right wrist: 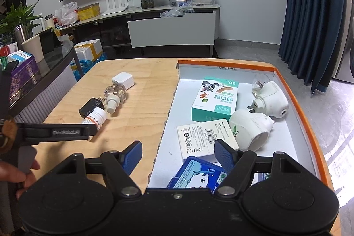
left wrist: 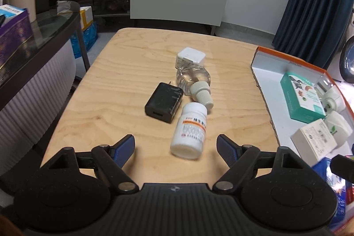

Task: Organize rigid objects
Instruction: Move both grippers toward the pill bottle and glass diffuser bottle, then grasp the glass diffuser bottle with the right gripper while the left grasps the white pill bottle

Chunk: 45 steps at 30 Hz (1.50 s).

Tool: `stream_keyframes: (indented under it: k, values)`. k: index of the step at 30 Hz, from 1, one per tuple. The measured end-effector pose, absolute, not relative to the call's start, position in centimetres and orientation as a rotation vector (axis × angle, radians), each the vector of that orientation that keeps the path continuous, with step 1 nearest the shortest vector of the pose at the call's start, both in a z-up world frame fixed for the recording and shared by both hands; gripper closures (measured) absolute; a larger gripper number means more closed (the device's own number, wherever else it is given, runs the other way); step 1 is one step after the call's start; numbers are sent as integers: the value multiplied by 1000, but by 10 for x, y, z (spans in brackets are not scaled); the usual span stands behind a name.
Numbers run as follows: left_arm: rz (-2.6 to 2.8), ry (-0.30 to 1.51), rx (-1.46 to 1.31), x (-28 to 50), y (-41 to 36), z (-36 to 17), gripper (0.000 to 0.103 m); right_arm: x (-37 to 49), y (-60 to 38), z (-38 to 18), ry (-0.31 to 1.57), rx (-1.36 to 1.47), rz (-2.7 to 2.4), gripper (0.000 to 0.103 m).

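White pill bottle lies on its side mid-desk, orange-banded label up.
It touches a black charger; its base points at the left gripper, spread wide and low just before it. Right gripper, also spread, hovers over the box's near end.
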<state>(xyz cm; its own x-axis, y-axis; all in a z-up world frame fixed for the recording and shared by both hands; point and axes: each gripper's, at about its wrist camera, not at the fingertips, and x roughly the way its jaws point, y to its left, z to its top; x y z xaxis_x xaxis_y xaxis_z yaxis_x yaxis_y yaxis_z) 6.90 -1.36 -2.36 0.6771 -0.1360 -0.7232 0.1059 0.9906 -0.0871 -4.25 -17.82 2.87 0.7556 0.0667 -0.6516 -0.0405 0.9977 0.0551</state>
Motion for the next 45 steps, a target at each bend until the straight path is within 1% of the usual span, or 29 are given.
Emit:
stream_keyframes:
  k: [3, 5, 7, 9, 10, 11, 12, 17, 24, 32, 34, 35, 36, 37, 38, 40, 45]
  values:
    - [-141, 827, -23, 79, -17, -30, 27, -36, -177, 27, 717, 42, 60, 18]
    - [-149, 830, -22, 85, -19, -34, 28, -31, -176, 26, 718, 40, 64, 18]
    - [-156, 813, -1, 87, -22, -35, 33, -25, -173, 25, 718, 37, 70, 18]
    - [-173, 798, 13, 88, -24, -35, 49, -20, -170, 25, 717, 33, 77, 18]
    - [-185, 791, 17, 88, -24, -35, 53, -17, -169, 25, 718, 30, 81, 18]
    - [-194, 785, 26, 88, -25, -35, 65, -13, -167, 25, 719, 28, 84, 18]
    - [-205, 780, 27, 87, -24, -35, 69, -9, -165, 25, 722, 31, 90, 18]
    - [-228, 766, 20, 78, -17, -32, 70, 16, -151, 26, 728, 33, 142, 18]
    - [-209, 742, -75, 55, 11, -20, 70, 73, -115, 18, 771, 51, 239, 17]
    - [-159, 716, -114, 56, 35, -14, 70, 135, -74, -6, 846, 61, 285, 18]
    - [-161, 712, -123, 59, 38, -15, 70, 144, -67, -12, 856, 45, 275, 24]
    - [-162, 713, -126, 60, 39, -16, 70, 147, -65, -14, 856, 45, 270, 25]
    - [-162, 712, -129, 61, 40, -17, 70, 150, -64, -15, 859, 50, 271, 30]
    - [-163, 713, -136, 62, 41, -18, 70, 153, -63, -16, 865, 50, 264, 33]
    - [-163, 715, -143, 64, 41, -19, 70, 155, -63, -18, 865, 55, 262, 33]
    - [-163, 715, -150, 63, 42, -20, 70, 159, -62, -21, 869, 53, 268, 42]
    - [-163, 718, -167, 60, 45, -20, 70, 151, -60, -23, 841, 6, 246, 43]
